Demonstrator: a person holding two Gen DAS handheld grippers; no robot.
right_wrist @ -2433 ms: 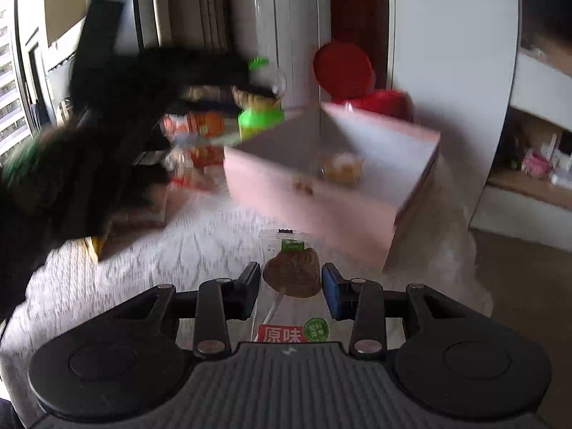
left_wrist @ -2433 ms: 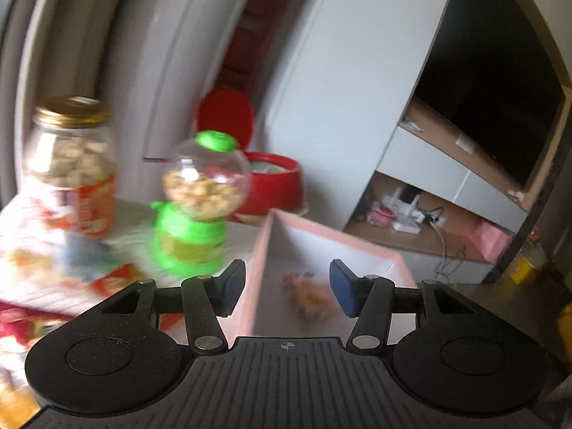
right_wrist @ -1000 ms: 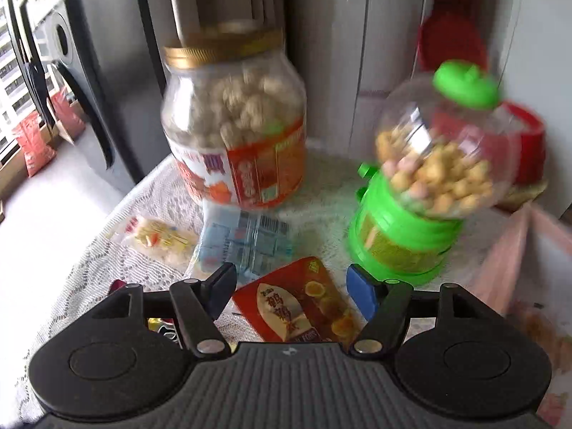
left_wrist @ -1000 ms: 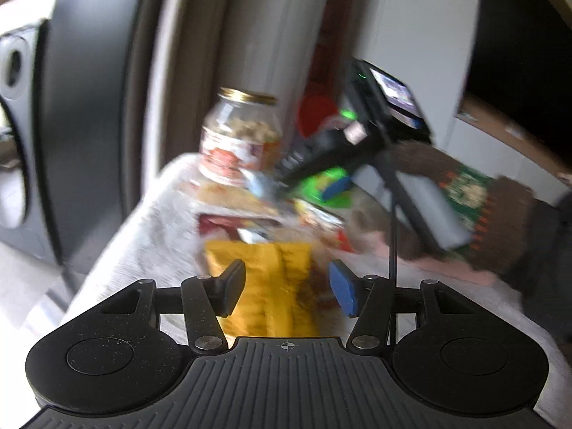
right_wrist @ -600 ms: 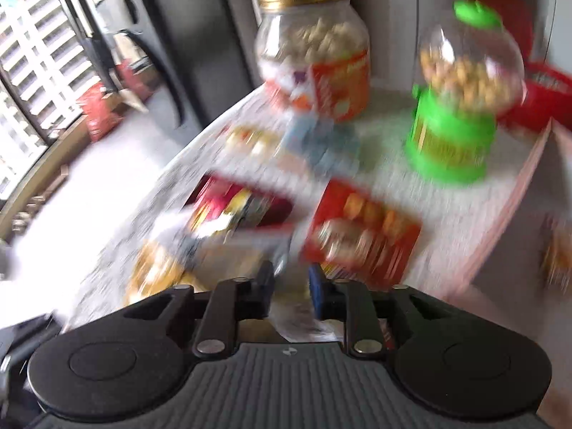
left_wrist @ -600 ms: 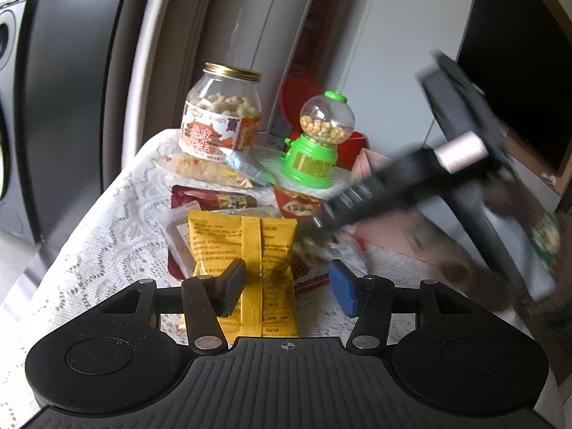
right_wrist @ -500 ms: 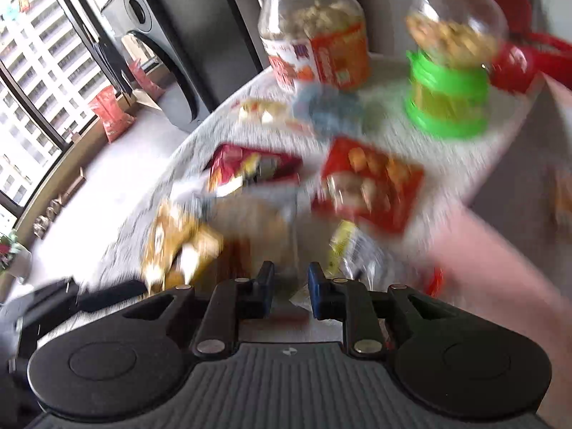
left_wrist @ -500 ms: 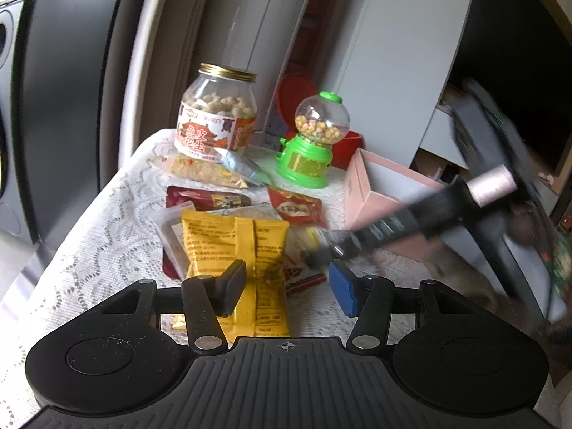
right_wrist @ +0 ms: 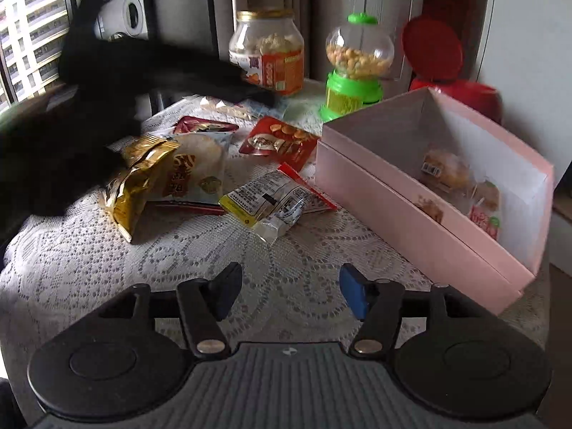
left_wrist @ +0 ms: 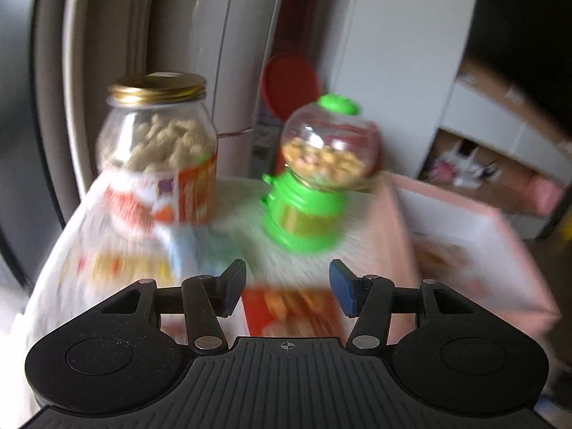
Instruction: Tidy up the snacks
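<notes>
Pink box: wrapped snacks inside | loose packets just left of it | left gripper wide, empty | right gripper wide, empty

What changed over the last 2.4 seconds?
The right gripper, shut on a lollipop packet 2.4 s ago and shut again about half a second ago, is now open and empty; a packet like that lollipop's lies in the pink box. The left gripper stayed open, swinging from the box over the yellow bag toward the red packet. Jar and dispenser stayed put.
</notes>
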